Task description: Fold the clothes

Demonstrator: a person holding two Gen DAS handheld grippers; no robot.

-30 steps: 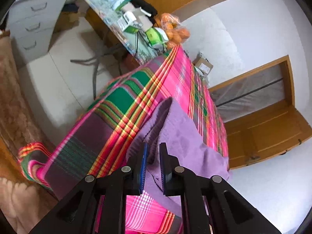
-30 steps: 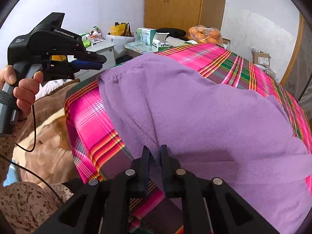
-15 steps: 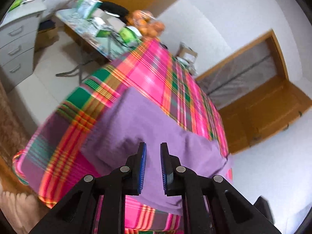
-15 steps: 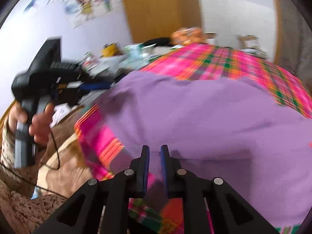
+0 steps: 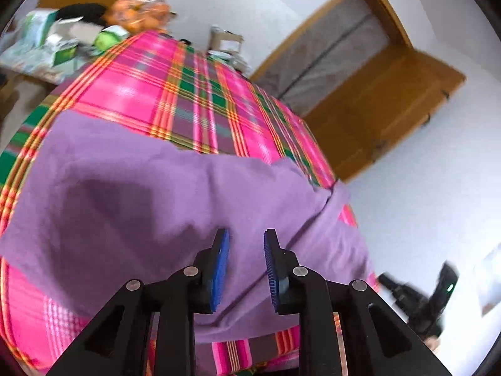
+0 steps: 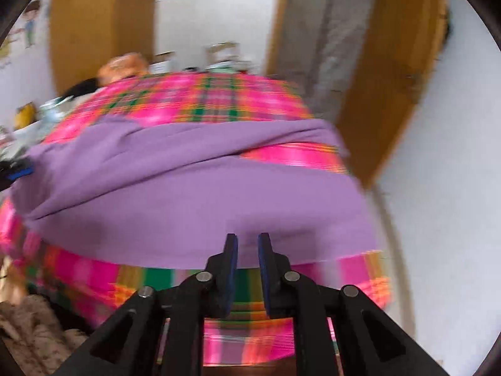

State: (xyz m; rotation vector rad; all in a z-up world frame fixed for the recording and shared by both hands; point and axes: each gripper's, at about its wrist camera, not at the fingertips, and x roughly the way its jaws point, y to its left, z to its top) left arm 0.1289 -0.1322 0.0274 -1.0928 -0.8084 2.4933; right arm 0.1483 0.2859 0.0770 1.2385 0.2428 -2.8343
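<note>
Two black handheld grippers hover above one purple knit garment (image 5: 156,206), which lies spread on the pink-and-green plaid tablecloth (image 5: 162,94), probably so it can be folded flat. Left gripper (image 5: 245,266): its blue pads are opening with a clear gap, and nothing is pinched between them. Right gripper (image 6: 247,266): its jaws are opening too, still narrow, over the near hem and empty. Both look freed to take fresh corners.

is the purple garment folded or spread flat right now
Folded over, loosely. In the right wrist view the purple garment shows one layer lapped over another, with a fold edge running across it and plaid cloth beyond.
</note>
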